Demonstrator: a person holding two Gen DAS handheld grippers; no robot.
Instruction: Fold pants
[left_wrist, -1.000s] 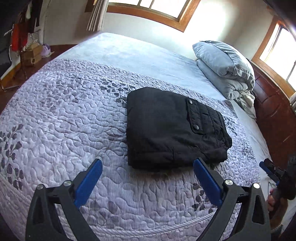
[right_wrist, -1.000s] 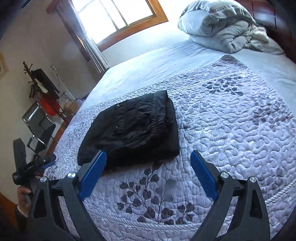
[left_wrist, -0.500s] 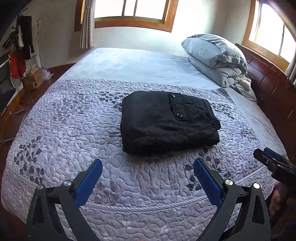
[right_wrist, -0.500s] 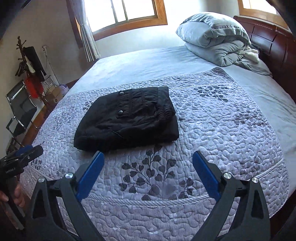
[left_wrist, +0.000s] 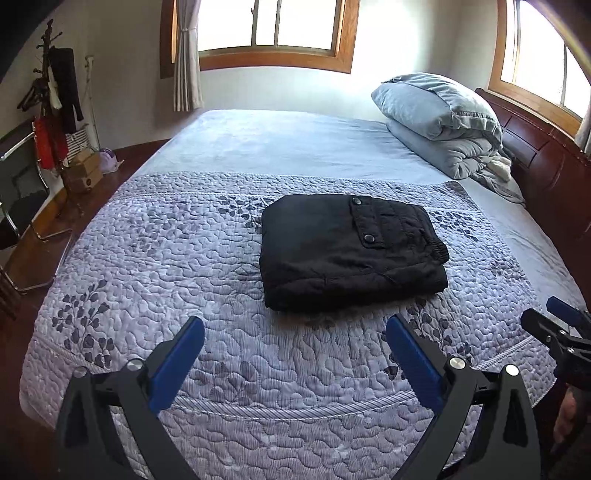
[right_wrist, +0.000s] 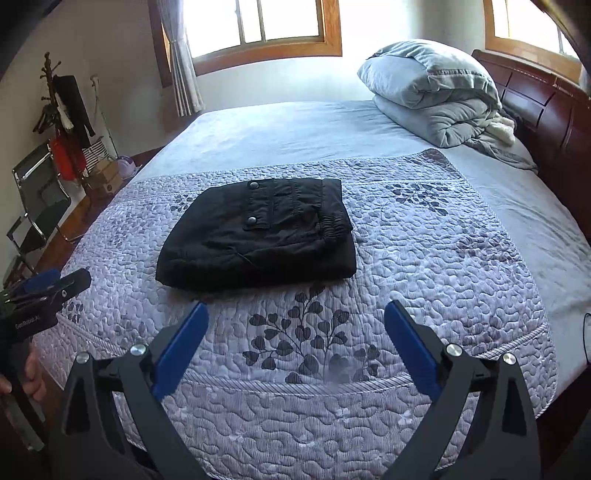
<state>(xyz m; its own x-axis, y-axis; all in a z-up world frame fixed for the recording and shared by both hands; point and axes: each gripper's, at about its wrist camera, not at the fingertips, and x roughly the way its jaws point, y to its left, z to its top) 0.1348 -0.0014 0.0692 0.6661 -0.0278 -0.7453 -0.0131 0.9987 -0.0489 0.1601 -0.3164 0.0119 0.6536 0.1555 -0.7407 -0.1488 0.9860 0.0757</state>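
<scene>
The black pants lie folded into a compact rectangle on the purple quilted bedspread, pocket flap with two snaps facing up. They also show in the right wrist view. My left gripper is open and empty, held back above the bed's near edge, apart from the pants. My right gripper is open and empty, also back from the pants. The right gripper shows at the right edge of the left wrist view; the left gripper shows at the left edge of the right wrist view.
A folded grey duvet is stacked at the head of the bed by the dark wooden headboard. A coat rack, a chair and boxes stand on the floor at the left. Windows are behind the bed.
Both grippers have pulled back and risen away from the folded pants, so more of the bed and room is in view. The pants have not moved. Both stay open.
</scene>
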